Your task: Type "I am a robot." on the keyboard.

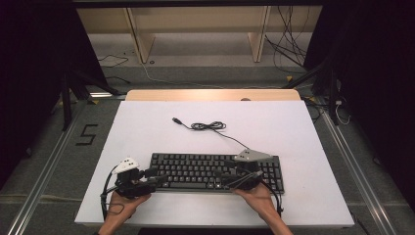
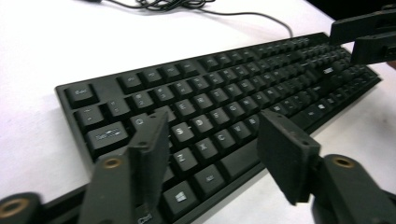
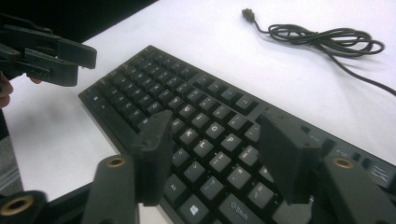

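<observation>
Lettering on the black keyboard (image 1: 215, 171) is white: in the left gripper view the keys Q, Z, X and C can be read, along with a Ctrl key and a window logo key on the bottom row; other legends are too blurred to tell. A figure 5 (image 1: 87, 134) is marked in black on the floor left of the white table (image 1: 147, 127). The keyboard lies across the near middle of the table, its cable (image 1: 208, 126) coiled behind it. The left gripper (image 1: 154, 175) hovers over the keyboard's left end, jaws apart and holding nothing. The right gripper (image 1: 226, 175) hovers over the right half, jaws likewise apart and empty.
</observation>
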A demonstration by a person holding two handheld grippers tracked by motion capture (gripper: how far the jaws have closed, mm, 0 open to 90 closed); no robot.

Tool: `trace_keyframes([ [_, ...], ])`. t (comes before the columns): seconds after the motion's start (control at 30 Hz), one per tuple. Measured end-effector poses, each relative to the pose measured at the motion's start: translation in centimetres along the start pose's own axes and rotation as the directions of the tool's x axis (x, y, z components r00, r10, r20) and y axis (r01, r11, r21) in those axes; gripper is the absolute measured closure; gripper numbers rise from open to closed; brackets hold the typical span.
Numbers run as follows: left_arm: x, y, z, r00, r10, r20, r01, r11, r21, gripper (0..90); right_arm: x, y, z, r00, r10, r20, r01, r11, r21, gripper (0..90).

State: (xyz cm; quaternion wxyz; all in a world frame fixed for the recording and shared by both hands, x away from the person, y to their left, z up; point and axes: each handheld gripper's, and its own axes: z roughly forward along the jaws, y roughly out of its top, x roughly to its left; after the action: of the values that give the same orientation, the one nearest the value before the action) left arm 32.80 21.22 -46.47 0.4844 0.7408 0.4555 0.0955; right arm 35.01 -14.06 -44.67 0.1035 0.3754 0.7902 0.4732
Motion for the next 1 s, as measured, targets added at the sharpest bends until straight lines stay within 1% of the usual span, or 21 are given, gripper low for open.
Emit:
trace_keyframes([
  [0.07, 0.2, 0.0, 0.1, 1.0, -0.001, -0.008, 0.001, 1.0, 0.008, 48.0, 0.1, 0.2, 0.6, 1.0, -0.005, -0.004, 0.005, 0.9999, 0.009, 53.2],
  [0.1, 0.3, -0.1, 0.1, 1.0, -0.002, -0.009, 0.002, 0.9999, 0.012, 48.0, 0.1, 0.2, 0.6, 1.0, -0.005, -0.004, 0.005, 0.9999, 0.009, 53.2],
  [0.2, 0.5, -0.1, 0.1, 0.9996, 0.0, -0.029, 0.0, 0.9998, 0.019, 54.5, 0.3, 0.4, 1.3, 1.0, -0.008, -0.005, 0.008, 0.9997, 0.025, 59.0],
  [0.33, 0.7, -0.2, 0.2, 0.999, 0.0, -0.046, 0.002, 0.9994, 0.036, 63.8, 0.3, 0.5, 2.3, 0.9999, -0.01, -0.008, 0.01, 0.9992, 0.038, 66.1],
  [0.57, 1.0, -0.3, 0.4, 0.9978, 0.015, -0.064, -0.01, 0.9972, 0.074, 77.6, 0.4, 0.8, 3.6, 0.9999, -0.011, -0.004, 0.011, 0.9979, 0.064, 77.8],
  [0.77, 1.2, -0.3, 0.5, 0.9963, 0.023, -0.083, -0.015, 0.9958, 0.091, 87.0, 0.5, 0.9, 4.7, 0.9999, -0.011, 0.005, 0.011, 0.996, 0.089, 86.9],
  [0.87, 1.3, -0.3, 0.5, 0.9962, 0.023, -0.084, -0.015, 0.9952, 0.097, 88.8, 0.7, 1.0, 5.2, 0.9998, -0.015, 0.014, 0.013, 0.995, 0.099, 90.0],
  [1.0, 1.4, -0.3, 0.6, 0.9957, 0.03, -0.088, -0.02, 0.9937, 0.111, 88.9, 0.8, 1.1, 5.9, 0.9995, -0.02, 0.022, 0.018, 0.9933, 0.114, 90.0],
])
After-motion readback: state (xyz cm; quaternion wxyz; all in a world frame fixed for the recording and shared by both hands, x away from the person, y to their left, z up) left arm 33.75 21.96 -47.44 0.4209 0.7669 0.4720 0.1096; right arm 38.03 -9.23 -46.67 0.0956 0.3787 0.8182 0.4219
